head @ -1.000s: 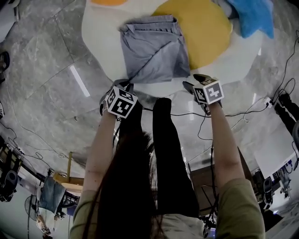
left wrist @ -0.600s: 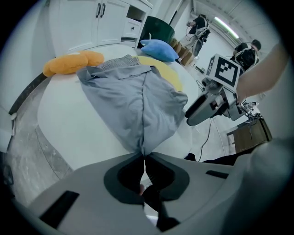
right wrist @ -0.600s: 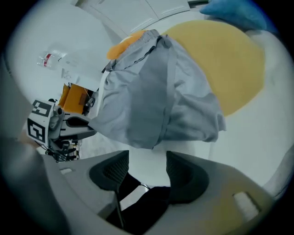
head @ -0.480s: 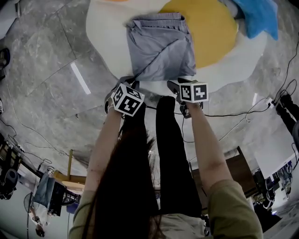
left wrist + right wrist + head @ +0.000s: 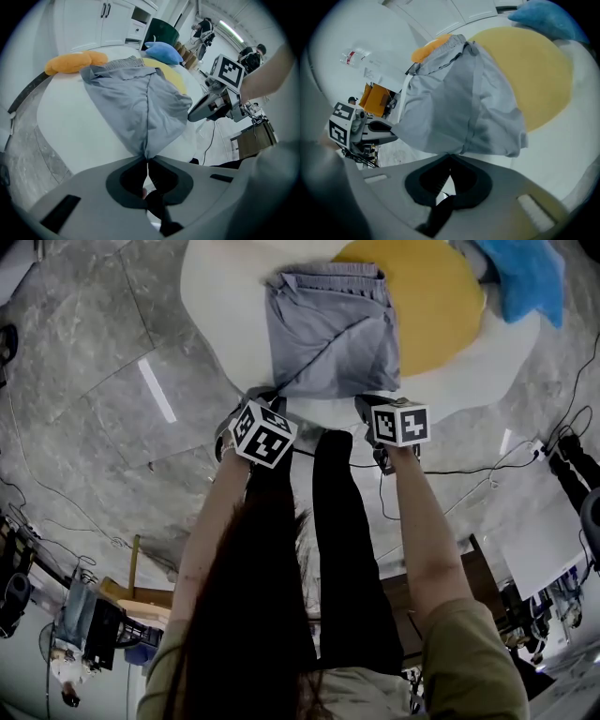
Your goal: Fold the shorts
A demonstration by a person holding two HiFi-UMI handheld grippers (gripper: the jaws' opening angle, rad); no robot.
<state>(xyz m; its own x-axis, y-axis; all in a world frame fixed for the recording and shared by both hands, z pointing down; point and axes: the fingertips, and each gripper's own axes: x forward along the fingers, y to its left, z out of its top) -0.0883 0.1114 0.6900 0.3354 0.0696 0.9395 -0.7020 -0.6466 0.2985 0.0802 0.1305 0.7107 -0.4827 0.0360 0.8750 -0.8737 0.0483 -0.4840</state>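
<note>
Pinching near hem corners of the grey fabric shorts (image 5: pixel 333 334): left gripper (image 5: pixel 147 158) jaws clenched, right gripper (image 5: pixel 450 158) jaws just closed; the fold toward the far waistband (image 5: pixel 328 276) seems left.

A white table (image 5: pixel 225 324) with a rounded edge stands on a grey marbled floor (image 5: pixel 103 381). Grey shorts (image 5: pixel 328 329) lie near its middle, their right side meeting a big round yellow patch (image 5: pixel 441 306) on the top. A blue cushion (image 5: pixel 530 277) lies far right and an orange cushion (image 5: pixel 75 61) far left.
</note>
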